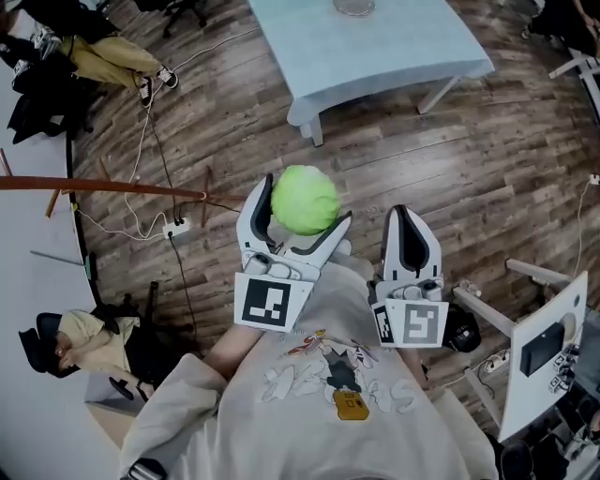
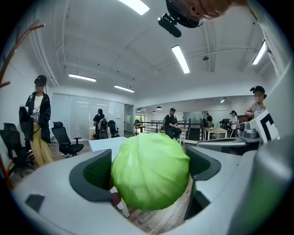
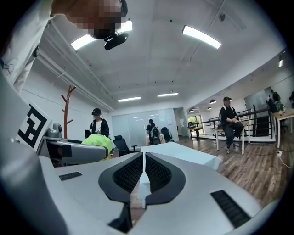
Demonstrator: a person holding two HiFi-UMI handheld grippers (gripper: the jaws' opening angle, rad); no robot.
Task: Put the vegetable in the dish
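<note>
A round green cabbage [image 1: 305,200] is held up in the air over the wooden floor, with my left gripper [image 1: 302,206] shut on it. In the left gripper view the cabbage [image 2: 150,170] fills the space between the dark pads [image 2: 94,172]. My right gripper [image 1: 404,214] hovers just to its right, shut and empty; in its own view the right gripper [image 3: 144,172] has both pads pressed together. A clear dish [image 1: 354,6] sits on the light blue table [image 1: 375,52] ahead, cut off by the top edge of the view.
A table leg [image 1: 315,127] stands between me and the dish. Cables and a power strip [image 1: 175,226] lie on the floor at left, next to a red coat rack [image 1: 103,188]. A white stand [image 1: 548,342] is at right. People and office chairs [image 2: 64,137] are farther off.
</note>
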